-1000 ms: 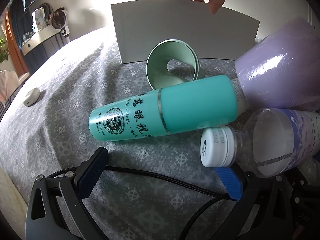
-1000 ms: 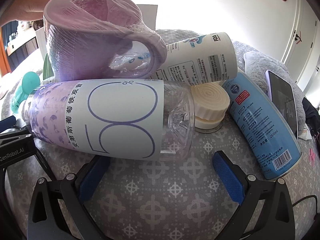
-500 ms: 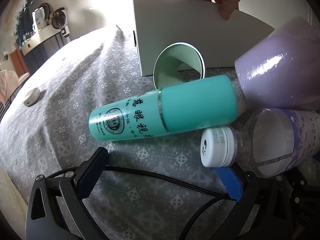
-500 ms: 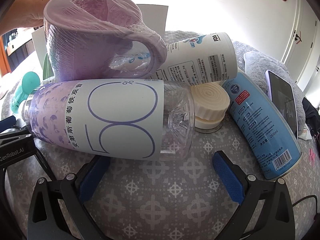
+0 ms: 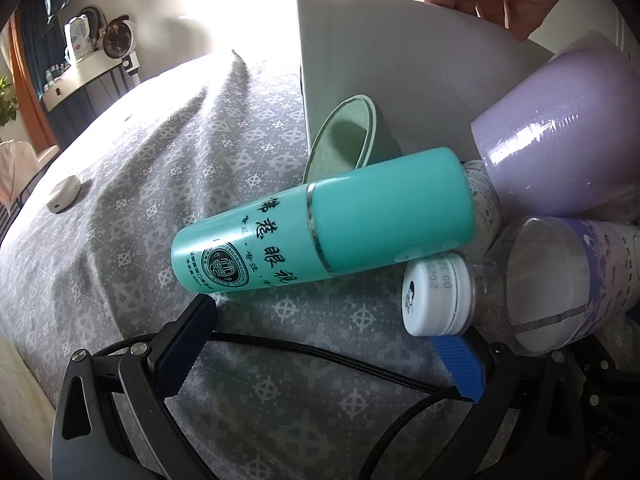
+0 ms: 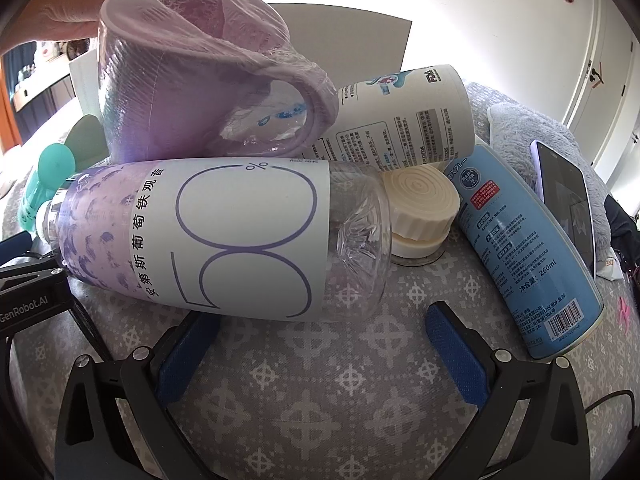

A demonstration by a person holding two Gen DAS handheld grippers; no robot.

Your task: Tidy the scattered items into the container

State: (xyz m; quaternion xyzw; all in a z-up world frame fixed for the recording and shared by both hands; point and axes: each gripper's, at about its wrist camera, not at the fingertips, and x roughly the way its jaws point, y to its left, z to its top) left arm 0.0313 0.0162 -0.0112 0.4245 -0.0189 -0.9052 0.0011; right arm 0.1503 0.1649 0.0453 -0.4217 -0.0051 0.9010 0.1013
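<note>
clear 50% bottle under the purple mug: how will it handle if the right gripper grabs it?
The clear bottle looks empty, so probably light and squashy. It lies on its side, so it may roll. The purple mug seems to rest on it and would likely tumble.

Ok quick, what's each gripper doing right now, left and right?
Left gripper: open, holding nothing.
Right gripper: open, holding nothing.

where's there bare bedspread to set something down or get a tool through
Free: the wide stretch of grey bedspread left of the teal bottle, out to the small white case; also the strip before the right tool, below the clear bottle. Crowded: the pile by the white box with purple mug, white can and blue can.
</note>
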